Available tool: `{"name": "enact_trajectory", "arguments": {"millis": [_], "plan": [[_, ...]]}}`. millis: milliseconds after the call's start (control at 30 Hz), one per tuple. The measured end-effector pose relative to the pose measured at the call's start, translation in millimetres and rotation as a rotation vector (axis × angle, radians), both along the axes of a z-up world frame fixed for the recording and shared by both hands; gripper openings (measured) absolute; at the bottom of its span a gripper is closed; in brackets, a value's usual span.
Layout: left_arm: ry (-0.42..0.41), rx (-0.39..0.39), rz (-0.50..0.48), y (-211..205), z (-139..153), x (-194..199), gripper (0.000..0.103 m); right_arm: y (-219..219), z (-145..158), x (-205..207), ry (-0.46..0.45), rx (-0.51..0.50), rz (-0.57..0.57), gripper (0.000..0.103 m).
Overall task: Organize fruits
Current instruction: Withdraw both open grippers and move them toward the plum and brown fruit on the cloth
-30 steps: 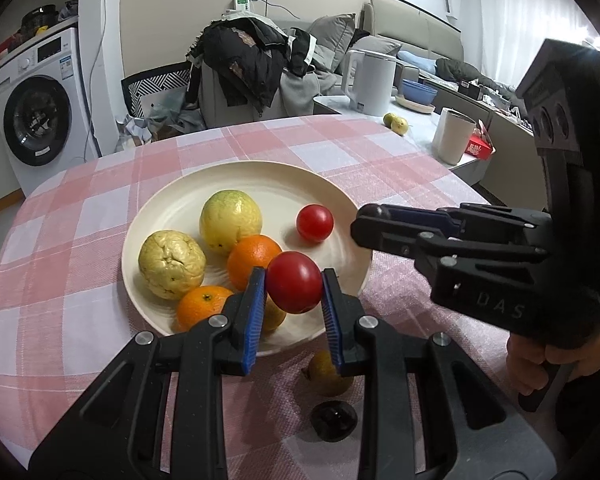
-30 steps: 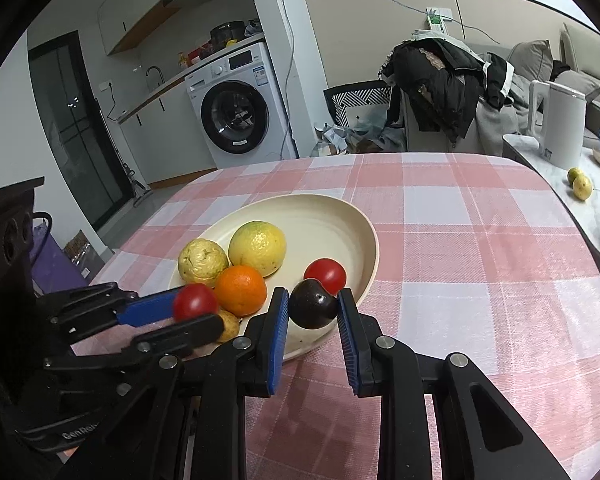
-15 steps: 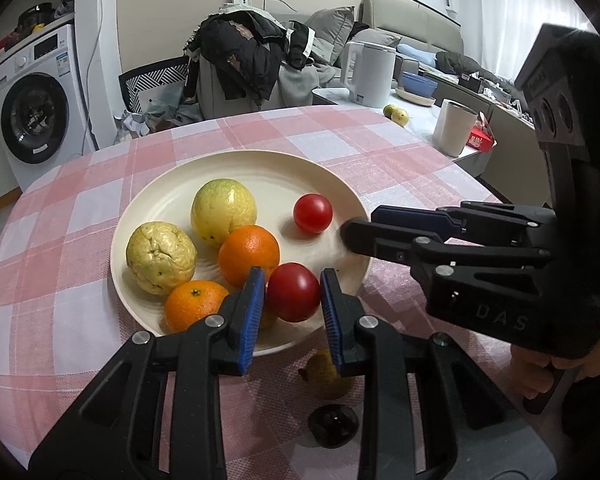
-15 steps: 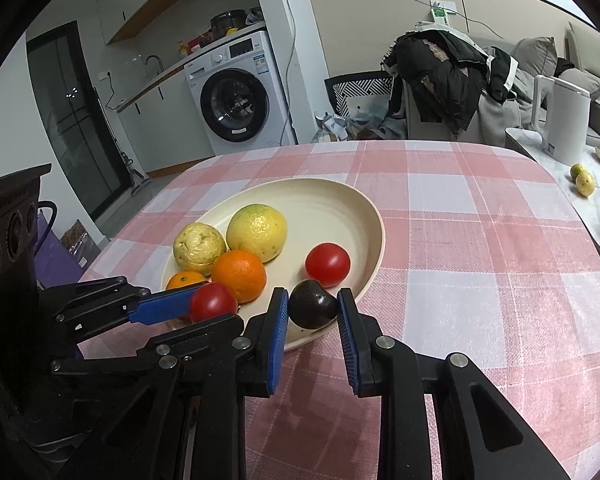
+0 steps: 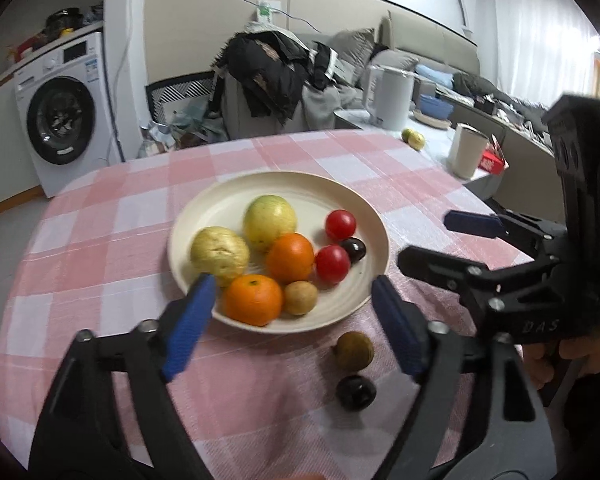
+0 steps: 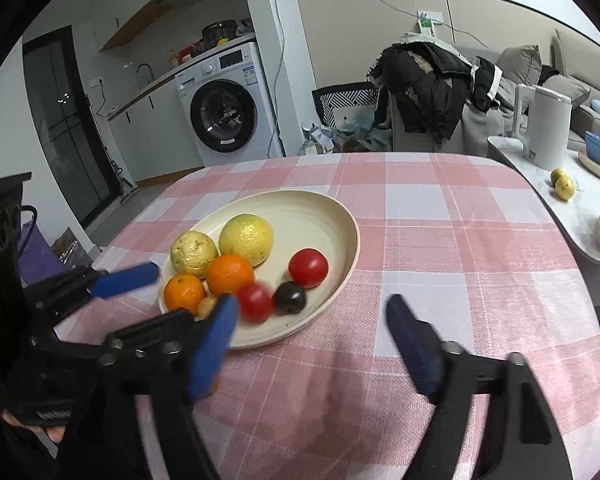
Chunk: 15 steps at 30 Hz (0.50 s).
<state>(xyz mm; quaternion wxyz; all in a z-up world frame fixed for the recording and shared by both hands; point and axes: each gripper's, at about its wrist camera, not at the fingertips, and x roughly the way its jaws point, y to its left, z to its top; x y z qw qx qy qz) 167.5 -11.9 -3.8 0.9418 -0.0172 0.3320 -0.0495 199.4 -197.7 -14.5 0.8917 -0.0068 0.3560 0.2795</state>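
A cream plate (image 5: pixel 228 204) (image 6: pixel 324 208) on the pink checked tablecloth holds two yellow-green fruits, two oranges, two red tomatoes (image 5: pixel 332 263) (image 6: pixel 254 303), a dark plum (image 5: pixel 353 249) (image 6: pixel 289 297) and a small brown fruit (image 5: pixel 300 297). My left gripper (image 5: pixel 292 324) is open and empty, just in front of the plate. My right gripper (image 6: pixel 310 344) is open and empty, at the plate's near right edge. A brown fruit (image 5: pixel 354 350) and a dark fruit (image 5: pixel 356 392) lie on the cloth near me.
A side table at the right carries a white kettle (image 6: pixel 544 128), a cup (image 5: pixel 466 150), a blue bowl and two lemons (image 6: pixel 562 184). A chair piled with clothes (image 5: pixel 276 72) stands behind the table, a washing machine (image 6: pixel 228 108) further back.
Both grippers opened and pulled back. The left let go of the red tomato and the right let go of the dark plum; both fruits now lie on the plate.
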Motion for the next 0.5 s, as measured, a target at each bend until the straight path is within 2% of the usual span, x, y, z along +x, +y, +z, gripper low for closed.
{"name": "enact_trajectory", "arguments": {"millis": [67, 167, 200, 500], "plan": [[-0.010, 0.007, 0.018, 5.8, 4.7, -9.7, 0.085, 0.2, 1.5, -5.2, -0.003, -0.014, 0.004, 0.096], [-0.025, 0.037, 0.060, 12.8, 9.2, -24.6, 0.100, 0.5, 2.7, -13.2, -0.014, -0.026, 0.019, 0.102], [-0.036, 0.038, 0.066, 15.3, 10.5, -30.3, 0.102, 0.7, 3.3, -16.2, -0.014, -0.030, 0.027, 0.102], [-0.053, 0.032, 0.081, 28.3, 16.4, -62.9, 0.102, 3.6, 7.6, -33.9, -0.010, -0.074, 0.038, 0.103]]}}
